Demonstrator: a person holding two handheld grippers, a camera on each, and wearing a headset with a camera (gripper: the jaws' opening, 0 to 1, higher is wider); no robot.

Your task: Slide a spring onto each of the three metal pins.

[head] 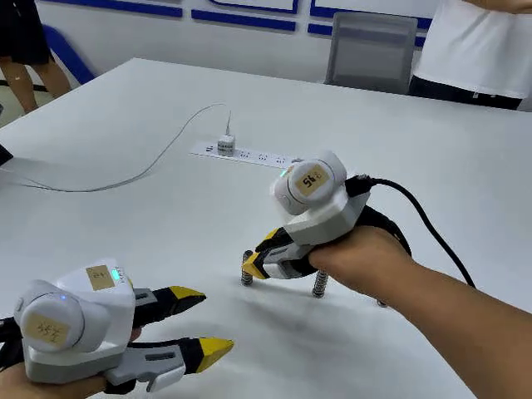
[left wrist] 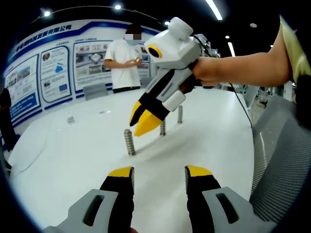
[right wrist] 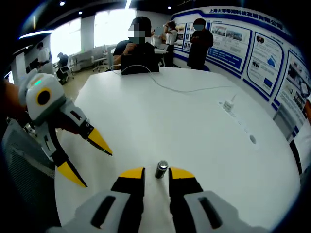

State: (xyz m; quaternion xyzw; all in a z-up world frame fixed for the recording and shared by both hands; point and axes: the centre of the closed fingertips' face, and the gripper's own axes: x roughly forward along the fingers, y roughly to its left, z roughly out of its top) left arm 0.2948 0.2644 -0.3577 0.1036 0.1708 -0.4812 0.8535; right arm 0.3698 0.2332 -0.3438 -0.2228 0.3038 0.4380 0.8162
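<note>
Three short metal pins stand in a row on the white table [head: 125, 125], each with a coiled spring around it: the left spring [head: 247, 271], the middle spring [head: 320, 284], and a third [head: 381, 302] partly hidden behind the hand. They also stand in the left gripper view [left wrist: 129, 141], [left wrist: 163, 127], [left wrist: 180, 114]. My right gripper [head: 256, 266] hovers just over the left spring, its jaws a narrow gap apart; the spring's top [right wrist: 161, 170] lies just past its tips [right wrist: 157, 174]. My left gripper [head: 204, 324] is open and holds nothing, nearer the front edge.
A white power strip [head: 241, 154] with a plugged-in charger and a thin cable lies mid-table. A black cable [head: 424, 220] trails from the right gripper. A grey chair [head: 370, 50] and a standing person [head: 474, 41] are at the far side.
</note>
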